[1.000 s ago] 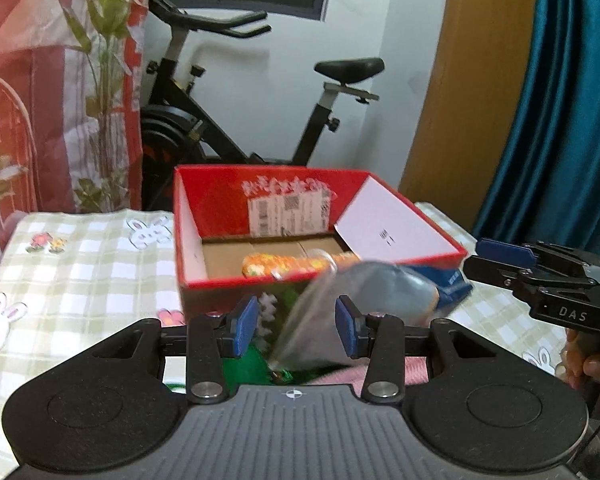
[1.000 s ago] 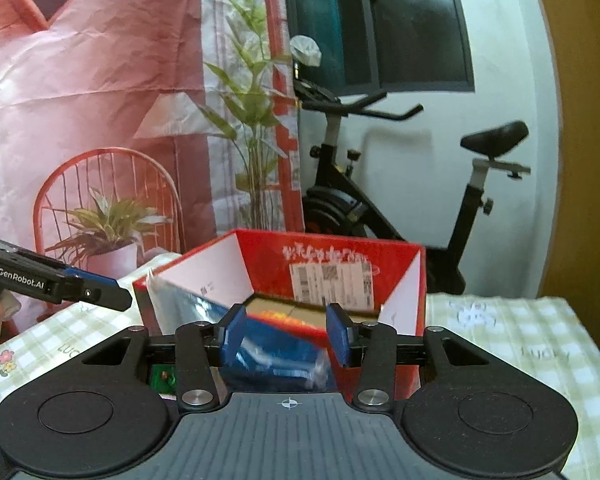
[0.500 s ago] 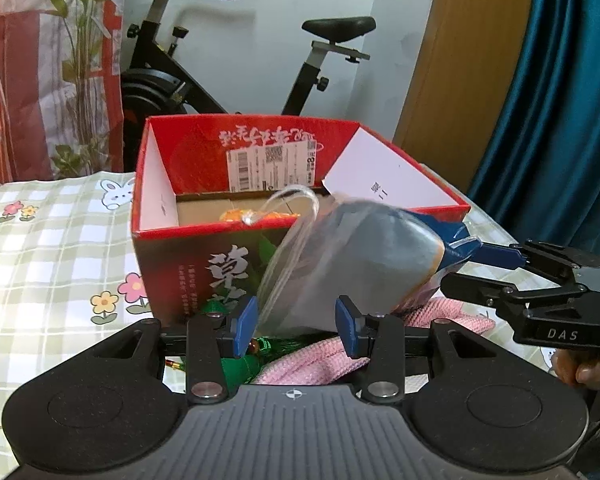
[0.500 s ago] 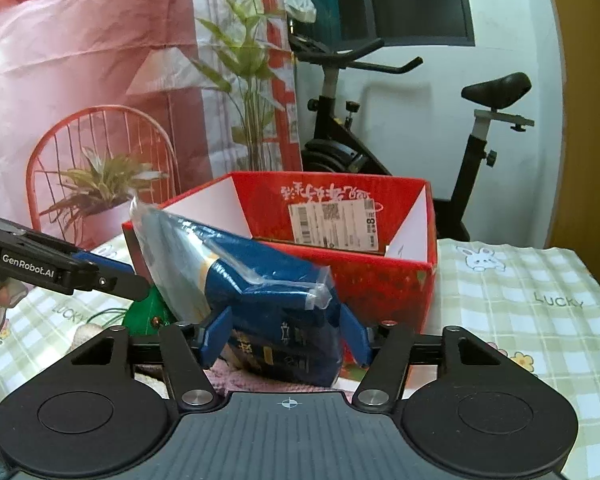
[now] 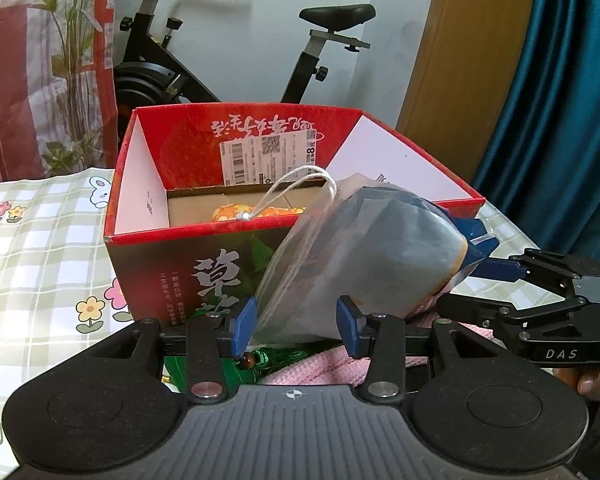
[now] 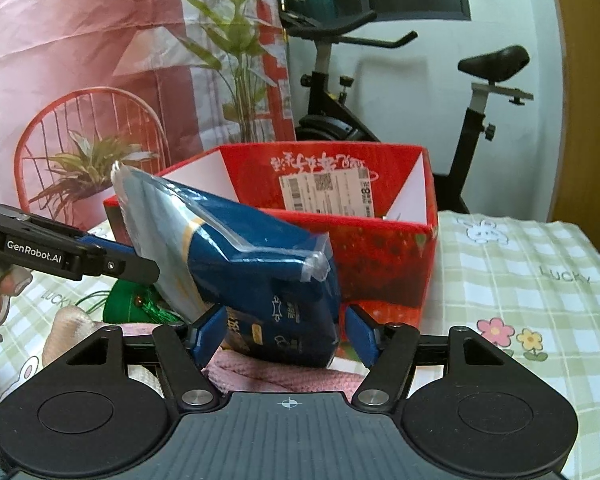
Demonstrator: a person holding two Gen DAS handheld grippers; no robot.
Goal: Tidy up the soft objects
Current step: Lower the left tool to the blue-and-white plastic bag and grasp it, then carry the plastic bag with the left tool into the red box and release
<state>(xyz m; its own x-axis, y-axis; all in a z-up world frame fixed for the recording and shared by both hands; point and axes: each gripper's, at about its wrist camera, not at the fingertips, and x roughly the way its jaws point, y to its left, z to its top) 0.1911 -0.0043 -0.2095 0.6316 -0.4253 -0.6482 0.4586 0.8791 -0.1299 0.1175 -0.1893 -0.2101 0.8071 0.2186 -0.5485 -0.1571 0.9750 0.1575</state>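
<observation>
A blue soft package in a clear drawstring bag [image 5: 380,252] leans tilted against the front of the red cardboard box [image 5: 140,184]. My left gripper [image 5: 296,326] is shut on its lower end, both blue pads pressing the plastic. In the right wrist view the same package [image 6: 260,272] lies between the pads of my right gripper [image 6: 284,334], which stands open, with a gap at the right pad. An orange soft item [image 5: 260,212] lies inside the box. The left gripper's finger [image 6: 112,264] reaches in from the left behind the package.
Under the package lie a pink knit cloth [image 6: 260,372], a green tasselled item [image 6: 120,304] and a beige plush piece [image 6: 66,328]. The checked tablecloth [image 6: 520,280] spreads right of the box. An exercise bike [image 5: 172,80] stands behind. A hand [image 5: 592,384] holds the right gripper.
Both grippers sank with the package from box-rim height to in front of the box. The right jaws widened and no longer pinch the package.
</observation>
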